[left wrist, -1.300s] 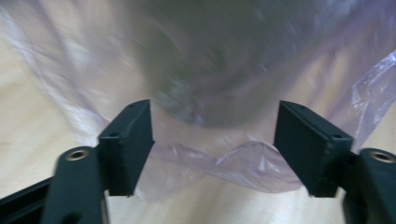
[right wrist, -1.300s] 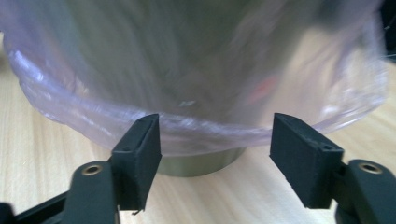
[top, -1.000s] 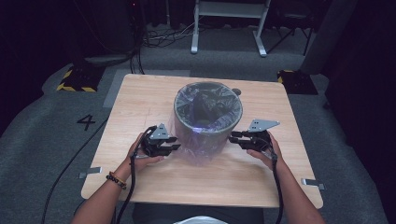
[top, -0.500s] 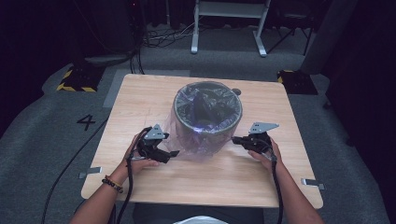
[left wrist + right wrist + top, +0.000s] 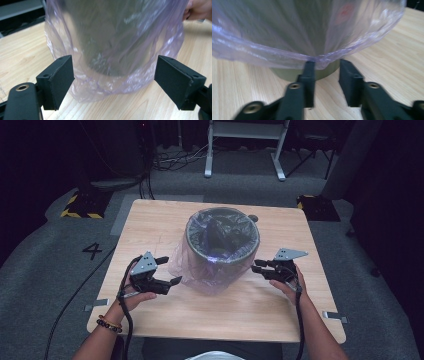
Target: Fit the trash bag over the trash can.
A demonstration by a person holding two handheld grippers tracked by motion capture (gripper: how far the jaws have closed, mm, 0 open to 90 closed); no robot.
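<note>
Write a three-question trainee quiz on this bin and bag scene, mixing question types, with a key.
1. True or false: the bin stands upright on the wooden table.
2. What lines the bin and hangs down over its outside?
A. a purple see-through plastic bag
B. a white cloth
C. a sheet of newspaper
3. Fill in: the jaws of the left gripper stand ____, with nothing pressed between them.

Key
1. True.
2. A.
3. Open. The left gripper's jaws have just been opening, and the bag lies beyond them, not in their grip.
</note>
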